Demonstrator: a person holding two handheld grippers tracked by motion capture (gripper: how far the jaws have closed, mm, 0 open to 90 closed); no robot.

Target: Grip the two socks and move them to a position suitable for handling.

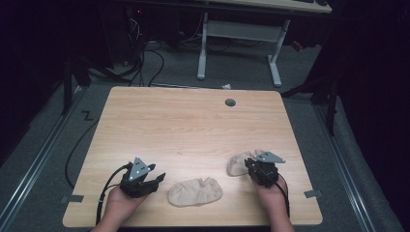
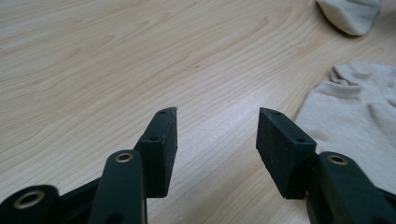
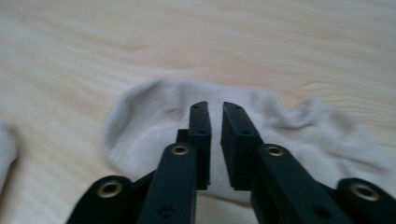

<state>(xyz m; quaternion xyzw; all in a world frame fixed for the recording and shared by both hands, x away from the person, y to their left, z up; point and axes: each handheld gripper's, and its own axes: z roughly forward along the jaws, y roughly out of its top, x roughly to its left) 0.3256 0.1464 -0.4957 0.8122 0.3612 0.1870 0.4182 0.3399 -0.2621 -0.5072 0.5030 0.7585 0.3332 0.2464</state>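
Left fingers: spread wide with bare wood between them, grasping nothing; a beige sock lies just beside the right-hand pad at 3 o'clock in the left gripper view
Right fingers: drawn almost together with a thin slit left between the pads, nothing visibly pinched; poised over the pale sock; whether they touch the fabric cannot be told
Left gripper: at 7 o'clock on the counter, held in the left hand, pointing toward 3 o'clock
Right gripper: at 5 o'clock, held in the right hand, at the near edge of the pale sock
Beige sock: flat at 6 o'clock, between the two grippers
Socks: near each other, apart
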